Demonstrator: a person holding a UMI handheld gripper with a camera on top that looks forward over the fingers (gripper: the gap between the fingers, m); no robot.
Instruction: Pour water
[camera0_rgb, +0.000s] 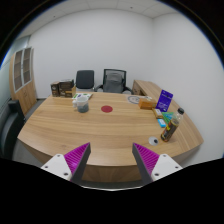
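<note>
Gripper (111, 160) open; two chairs (100, 79).

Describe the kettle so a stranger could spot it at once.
Start at the long wooden table. Toward its far end, before the two office chairs, sits a pale rounded kettle. It stands alone, far beyond the open claw, unlike the small items clustered near the purple sign.

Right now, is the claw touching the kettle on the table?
Apart. The gripper view shows the claw open and empty, with bare table between its fingers and the kettle far beyond.
</note>
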